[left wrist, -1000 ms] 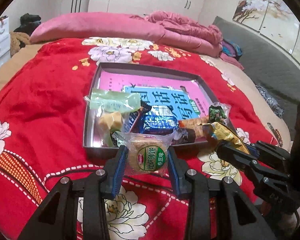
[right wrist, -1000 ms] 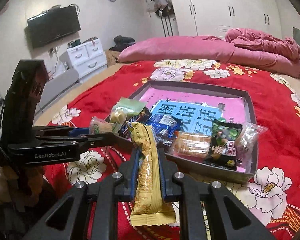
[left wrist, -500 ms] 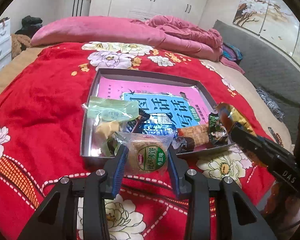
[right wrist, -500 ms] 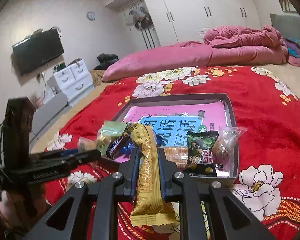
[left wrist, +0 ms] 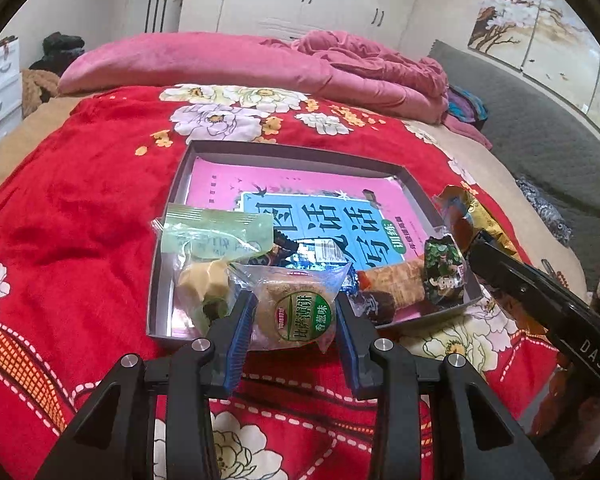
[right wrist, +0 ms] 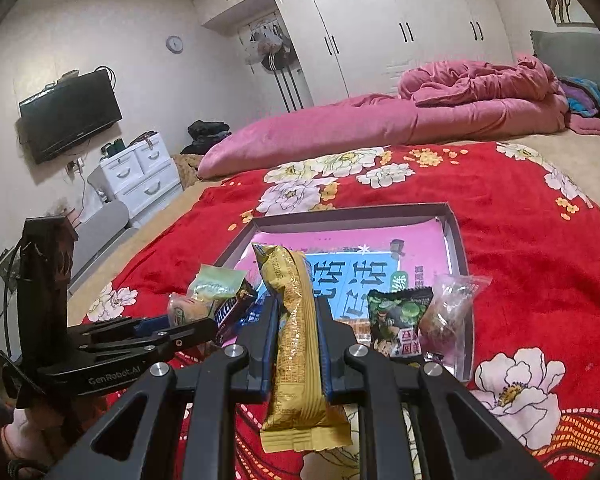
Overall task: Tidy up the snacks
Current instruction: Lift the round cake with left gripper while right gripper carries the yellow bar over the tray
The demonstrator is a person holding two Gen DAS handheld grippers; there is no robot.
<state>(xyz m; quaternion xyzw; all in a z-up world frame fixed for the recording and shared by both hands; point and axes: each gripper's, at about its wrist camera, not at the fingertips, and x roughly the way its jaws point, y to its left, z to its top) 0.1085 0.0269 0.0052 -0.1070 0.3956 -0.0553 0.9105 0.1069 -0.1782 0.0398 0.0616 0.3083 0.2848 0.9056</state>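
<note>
A: What does the left wrist view show?

B: A bed under a red flowered blanket, with a shallow grey tray lying on it. A pink and blue book lines the tray floor. Snacks crowd the near end of the tray: a pale green packet at the left, a blue wrapper in the middle, a dark green packet at the right.

A: And the left tool?

B: The left tool pinches a round biscuit in clear wrap between its blue pads, over the near rim of the tray. At the right edge the right tool reaches in, with a gold wrapper poking out past its tip, beside the tray's right wall.

A: Now the right wrist view?

B: The right tool is pressed together on a long yellow snack bar, which stands nearly upright between the pads, its lower end hanging below them. It is held above the blanket just in front of the tray's near edge. Behind it are the dark green packet and a clear bag at the tray's near right corner.

A: Anything else?

B: The left tool comes in from the left with the biscuit at its tip. Beyond lie pink bedding, white drawers and a wall television.
</note>
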